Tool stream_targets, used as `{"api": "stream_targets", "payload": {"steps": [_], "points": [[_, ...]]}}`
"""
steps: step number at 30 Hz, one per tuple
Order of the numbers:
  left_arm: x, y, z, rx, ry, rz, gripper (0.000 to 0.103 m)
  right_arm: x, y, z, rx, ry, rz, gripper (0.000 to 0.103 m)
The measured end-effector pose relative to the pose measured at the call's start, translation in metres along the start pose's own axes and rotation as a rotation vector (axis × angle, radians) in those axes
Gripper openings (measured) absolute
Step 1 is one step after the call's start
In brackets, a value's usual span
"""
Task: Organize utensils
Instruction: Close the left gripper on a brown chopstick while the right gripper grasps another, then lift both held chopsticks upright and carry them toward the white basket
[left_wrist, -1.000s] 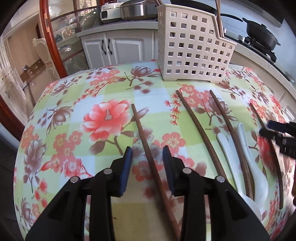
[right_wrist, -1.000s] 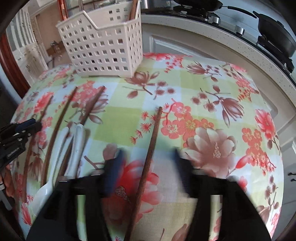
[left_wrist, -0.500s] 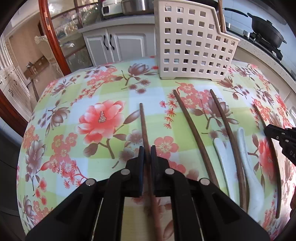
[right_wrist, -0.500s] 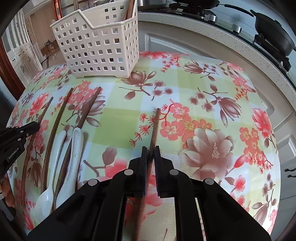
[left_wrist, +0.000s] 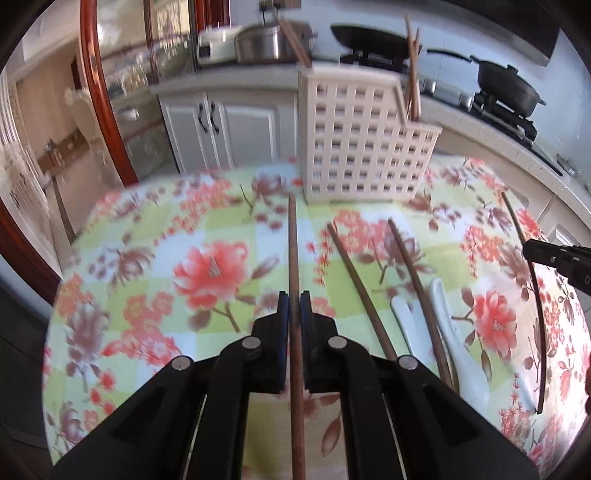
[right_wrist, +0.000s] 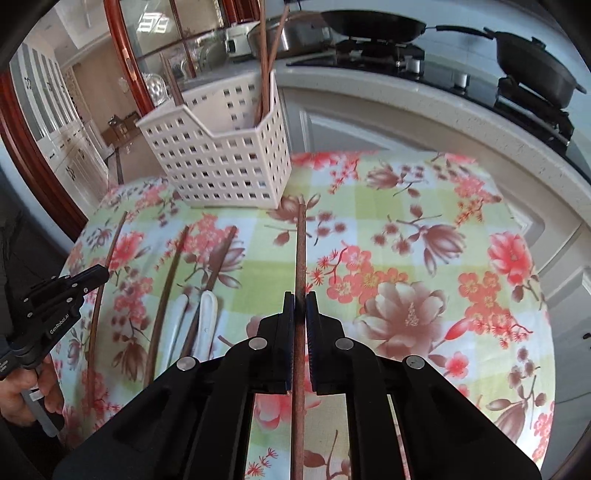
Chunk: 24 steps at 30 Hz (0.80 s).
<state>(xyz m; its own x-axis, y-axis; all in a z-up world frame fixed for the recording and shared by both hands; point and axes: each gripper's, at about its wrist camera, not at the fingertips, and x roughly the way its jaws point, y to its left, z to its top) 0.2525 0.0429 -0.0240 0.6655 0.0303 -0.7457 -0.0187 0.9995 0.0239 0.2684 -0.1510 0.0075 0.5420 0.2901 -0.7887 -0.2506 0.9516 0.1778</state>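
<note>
The left tongs (left_wrist: 294, 308) are closed tight on a long brown chopstick (left_wrist: 293, 254), which runs straight out between the two pads toward the basket. The right tongs (right_wrist: 300, 310) are closed on another chopstick (right_wrist: 301, 251) the same way, and it also points at the basket. Both sticks look lifted off the cloth at the far end, but the pictures are a bit blurry there, so that is hard to tell for sure. The basket (left_wrist: 354, 147) is cream plastic with lots of little square holes. It stands upright at the far side of the tabletop (left_wrist: 122, 295), which has a cloth with big red and brown flowers on green and white squares. A few chopsticks already stand up inside the basket. More brown chopsticks (left_wrist: 360, 291) lie flat on the cloth between the two tongs. Two white spoons (left_wrist: 452, 332) lie there too, side by side, with one chopstick lying between them. In the right view, a hand (right_wrist: 26, 391) holds the handle of the left tongs at the left edge. Behind the tabletop there are white cupboards and a stove with black pans (left_wrist: 508, 85).
</note>
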Motion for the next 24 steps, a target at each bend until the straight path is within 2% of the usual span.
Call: {"api": "stream_targets", "payload": {"steps": [2, 7, 13, 19, 20, 22, 23, 24], "points": [[-0.011, 0.0, 0.002, 0.011, -0.033, 0.023, 0.006, -0.011, 0.002, 0.001, -0.007, -0.012, 0.0, 0.009], [-0.032, 0.003, 0.007, 0.009, -0.078, 0.025, 0.006, -0.041, 0.009, 0.005, -0.042, -0.058, 0.006, 0.009], [-0.056, 0.005, 0.008, 0.005, -0.157, 0.011, 0.006, -0.073, 0.014, 0.005, -0.065, -0.167, -0.008, 0.009], [-0.044, 0.013, 0.003, -0.03, -0.105, -0.039, 0.006, -0.043, 0.006, -0.001, -0.036, -0.044, -0.034, 0.01], [-0.042, 0.013, 0.002, -0.032, -0.099, -0.045, 0.006, -0.035, 0.002, -0.002, -0.028, -0.021, -0.044, 0.017], [-0.039, 0.013, 0.0, -0.032, -0.094, -0.049, 0.006, -0.019, -0.006, -0.004, -0.025, 0.024, -0.053, 0.04], [-0.037, 0.013, 0.0, -0.033, -0.089, -0.053, 0.006, -0.01, -0.008, -0.005, -0.03, 0.048, -0.048, 0.057], [-0.034, 0.013, -0.001, -0.034, -0.082, -0.06, 0.006, -0.001, -0.011, -0.006, -0.036, 0.068, -0.051, 0.058]]}}
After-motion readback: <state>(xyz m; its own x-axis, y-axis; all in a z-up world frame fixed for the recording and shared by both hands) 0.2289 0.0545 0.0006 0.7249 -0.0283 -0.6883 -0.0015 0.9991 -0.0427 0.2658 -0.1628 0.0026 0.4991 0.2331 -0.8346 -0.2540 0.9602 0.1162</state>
